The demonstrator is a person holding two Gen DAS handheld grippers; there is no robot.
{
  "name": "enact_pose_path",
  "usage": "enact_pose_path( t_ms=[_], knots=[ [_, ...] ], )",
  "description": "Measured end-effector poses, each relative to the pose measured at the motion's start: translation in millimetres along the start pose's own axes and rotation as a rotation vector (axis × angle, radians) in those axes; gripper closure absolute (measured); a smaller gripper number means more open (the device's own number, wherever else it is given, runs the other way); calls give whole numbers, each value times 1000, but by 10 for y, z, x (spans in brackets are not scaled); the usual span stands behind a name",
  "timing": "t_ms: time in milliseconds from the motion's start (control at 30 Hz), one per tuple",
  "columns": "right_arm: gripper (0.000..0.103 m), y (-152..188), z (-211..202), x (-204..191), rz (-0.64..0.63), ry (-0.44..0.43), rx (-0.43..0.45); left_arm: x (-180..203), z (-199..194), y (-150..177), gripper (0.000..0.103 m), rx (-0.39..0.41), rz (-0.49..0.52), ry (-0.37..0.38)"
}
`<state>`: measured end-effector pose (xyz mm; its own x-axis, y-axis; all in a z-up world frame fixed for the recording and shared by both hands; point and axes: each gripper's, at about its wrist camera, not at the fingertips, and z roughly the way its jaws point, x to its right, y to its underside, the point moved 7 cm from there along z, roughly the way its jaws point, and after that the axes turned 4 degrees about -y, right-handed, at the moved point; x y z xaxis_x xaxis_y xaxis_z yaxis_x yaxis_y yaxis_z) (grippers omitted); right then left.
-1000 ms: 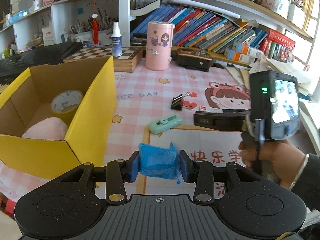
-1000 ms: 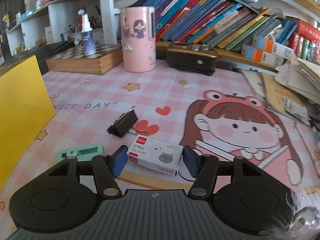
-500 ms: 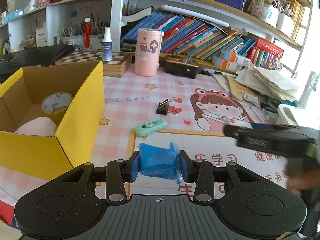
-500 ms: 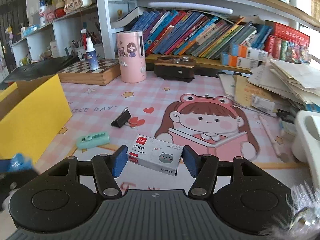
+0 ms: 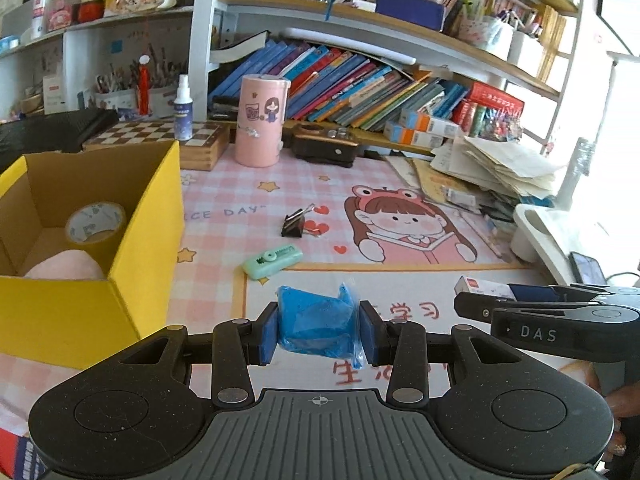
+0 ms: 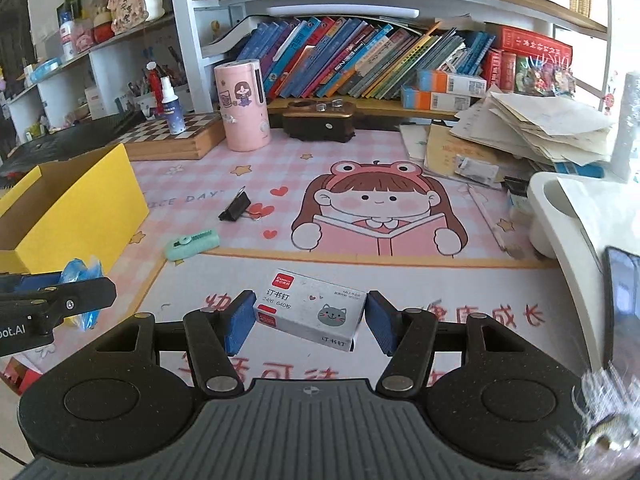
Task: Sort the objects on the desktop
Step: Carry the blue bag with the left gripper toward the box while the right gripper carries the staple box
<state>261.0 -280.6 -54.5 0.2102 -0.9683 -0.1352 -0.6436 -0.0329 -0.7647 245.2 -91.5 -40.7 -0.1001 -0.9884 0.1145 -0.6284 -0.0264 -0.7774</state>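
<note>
Left gripper (image 5: 319, 327) pinches a blue bag (image 5: 316, 326) above the mat, right gripper (image 6: 307, 317) clamps a staple box (image 6: 310, 314) level beside it, yellow box (image 5: 132, 240) to the left holding a tape roll (image 5: 95, 222), green cutter (image 5: 273, 261) and binder clip (image 5: 295, 224) ahead on the mat.

Pink cylinder (image 6: 241, 106) upright at back of surface (image 6: 400, 272). Chessboard box (image 6: 176, 136) just left of it, spray bottle (image 6: 171, 106) standing on top; dark sharpener (image 6: 319, 120) just right. Leaning books (image 6: 360, 62) behind on shelf; paper stack (image 6: 540, 128) well right.
</note>
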Motion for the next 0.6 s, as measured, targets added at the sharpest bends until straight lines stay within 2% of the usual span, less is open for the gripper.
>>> enact_pose_path(
  t_ms=[400,600],
  knots=[
    [46,365,-318,-637,-15,12,-21,-484,-517,355,64,-4,-7,3],
    [46,641,-547,-1013,-23,16,-31,-768,-831,633,64,-23,-13,-4]
  ],
)
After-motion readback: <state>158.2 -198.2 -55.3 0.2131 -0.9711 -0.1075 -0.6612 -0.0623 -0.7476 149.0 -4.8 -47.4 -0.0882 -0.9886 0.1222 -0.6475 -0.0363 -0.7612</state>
